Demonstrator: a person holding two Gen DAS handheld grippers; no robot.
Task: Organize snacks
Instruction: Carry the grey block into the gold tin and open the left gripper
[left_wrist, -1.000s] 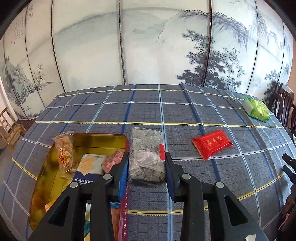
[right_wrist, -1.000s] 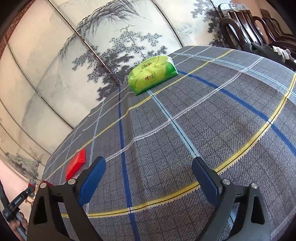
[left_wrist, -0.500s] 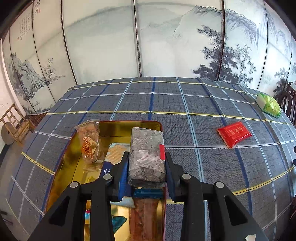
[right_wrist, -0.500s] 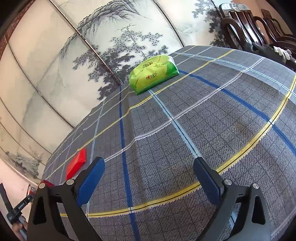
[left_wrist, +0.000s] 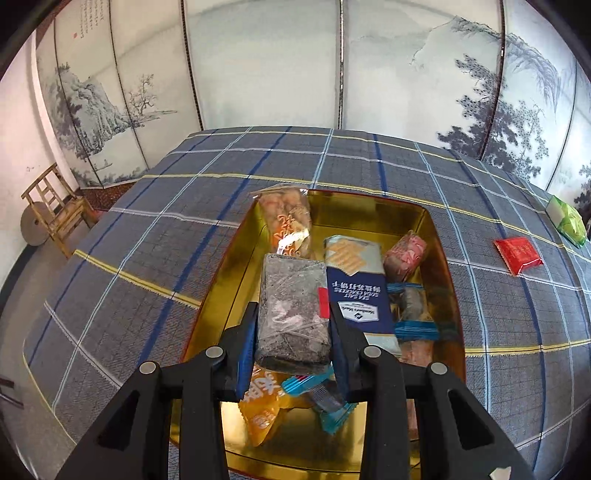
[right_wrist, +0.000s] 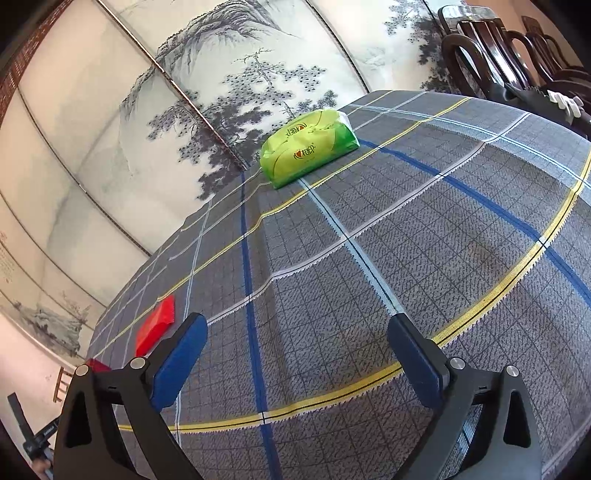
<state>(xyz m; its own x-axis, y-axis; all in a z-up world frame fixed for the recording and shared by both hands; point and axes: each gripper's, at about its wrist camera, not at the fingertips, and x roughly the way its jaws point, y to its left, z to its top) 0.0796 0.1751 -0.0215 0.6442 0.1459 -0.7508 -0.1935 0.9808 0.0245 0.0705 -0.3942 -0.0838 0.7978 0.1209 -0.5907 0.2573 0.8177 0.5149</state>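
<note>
1. Our left hand-held gripper (left_wrist: 293, 332) clamps a clear packet of dark snack (left_wrist: 291, 314) above the gold tin (left_wrist: 439, 251).
2. Our right hand-held gripper (right_wrist: 295, 354) gapes wide, empty, over the desk (right_wrist: 406, 240); the green packet (right_wrist: 308, 149) lies well beyond.

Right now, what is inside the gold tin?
The gold tin holds a soda cracker pack, a pink snack, an orange-printed clear bag, an orange packet and teal-wrapped bars. The grey snack block, clamped in the left gripper, hides whatever lies below it.
</note>
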